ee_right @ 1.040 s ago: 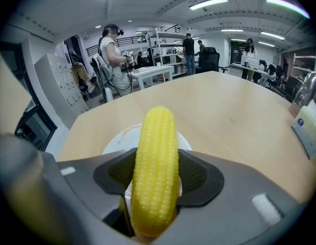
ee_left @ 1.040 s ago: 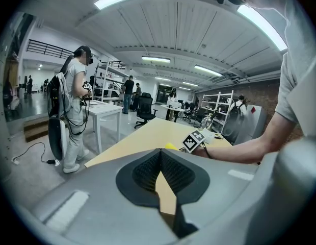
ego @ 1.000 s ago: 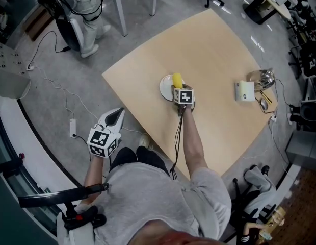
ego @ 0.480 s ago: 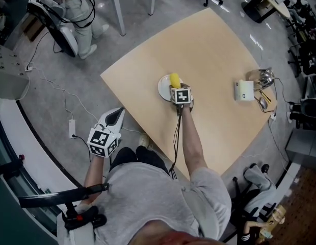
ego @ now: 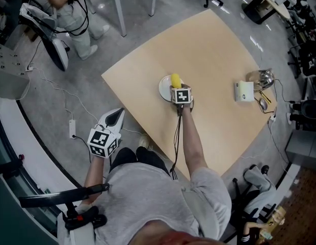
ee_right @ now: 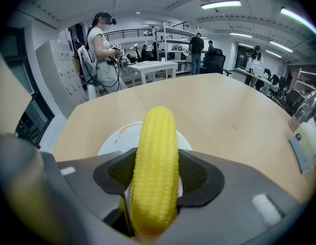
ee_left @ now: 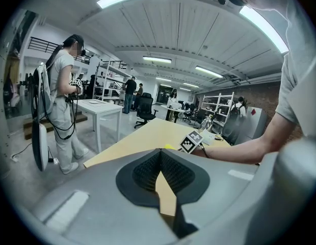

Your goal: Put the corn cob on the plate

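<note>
Corn cob (ee_right: 154,162) knobbly, glossy plastic; plate (ee_right: 114,138) smooth white; table (ego: 209,50) matt pale wood.

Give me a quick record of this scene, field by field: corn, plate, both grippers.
corn cob: yellow, lengthwise between the jaws, over the plate; contact unclear
plate: white, on the wooden table
right gripper: shut on the corn cob
left gripper: shut, empty, held off the table's near edge
task status: corn not yet released

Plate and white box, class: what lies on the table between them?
Only bare table, as the head view shows. The right gripper, shut on the corn cob, sits at the edge of the plate, well short of the white box.
</note>
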The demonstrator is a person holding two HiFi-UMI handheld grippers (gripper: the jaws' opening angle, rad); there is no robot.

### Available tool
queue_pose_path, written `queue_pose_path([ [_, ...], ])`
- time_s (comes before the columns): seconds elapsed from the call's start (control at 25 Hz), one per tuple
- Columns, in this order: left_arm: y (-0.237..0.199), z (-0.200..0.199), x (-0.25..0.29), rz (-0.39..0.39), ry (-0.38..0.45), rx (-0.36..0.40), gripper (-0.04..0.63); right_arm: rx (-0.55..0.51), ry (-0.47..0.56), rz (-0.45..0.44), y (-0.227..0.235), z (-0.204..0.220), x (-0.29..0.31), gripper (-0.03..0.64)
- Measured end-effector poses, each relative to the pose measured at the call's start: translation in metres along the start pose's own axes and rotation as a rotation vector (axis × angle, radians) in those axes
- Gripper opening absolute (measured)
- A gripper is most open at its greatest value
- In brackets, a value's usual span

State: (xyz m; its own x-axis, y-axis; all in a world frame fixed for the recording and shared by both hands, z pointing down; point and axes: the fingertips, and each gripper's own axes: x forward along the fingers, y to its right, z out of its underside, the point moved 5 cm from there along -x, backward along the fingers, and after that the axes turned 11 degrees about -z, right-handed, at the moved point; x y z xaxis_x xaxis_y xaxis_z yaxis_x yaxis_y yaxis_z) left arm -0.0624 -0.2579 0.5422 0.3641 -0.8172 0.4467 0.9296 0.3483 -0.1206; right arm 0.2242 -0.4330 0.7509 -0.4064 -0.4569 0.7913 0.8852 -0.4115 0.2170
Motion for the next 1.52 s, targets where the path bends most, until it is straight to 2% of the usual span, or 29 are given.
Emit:
queue_pose_path([
  [0.68, -0.01, 0.001, -0.013, -0.02, 0.017, -0.006, 0.02, 0.005, 0.003, 0.021, -0.004, -0.005, 0.004, 0.275],
  [0.96, -0.008, -0.003, -0.02, -0.017, 0.035, -0.002, 0.02, -0.017, 0.042, 0.027, -0.005, -0.014, -0.002, 0.273],
  [1.12, -0.006, -0.005, -0.025, -0.015, 0.044, 0.0, 0.02, 0.004, 0.013, 0.023, -0.011, -0.007, -0.008, 0.273],
  [1.28, -0.004, -0.005, -0.03, -0.01, 0.053, 0.004, 0.02, -0.027, 0.034, 0.033, -0.016, -0.01, -0.018, 0.27],
  [1.52, 0.009, -0.01, -0.049, -0.001, 0.074, 0.017, 0.02, -0.019, 0.064, 0.035, -0.026, -0.003, -0.042, 0.262],
])
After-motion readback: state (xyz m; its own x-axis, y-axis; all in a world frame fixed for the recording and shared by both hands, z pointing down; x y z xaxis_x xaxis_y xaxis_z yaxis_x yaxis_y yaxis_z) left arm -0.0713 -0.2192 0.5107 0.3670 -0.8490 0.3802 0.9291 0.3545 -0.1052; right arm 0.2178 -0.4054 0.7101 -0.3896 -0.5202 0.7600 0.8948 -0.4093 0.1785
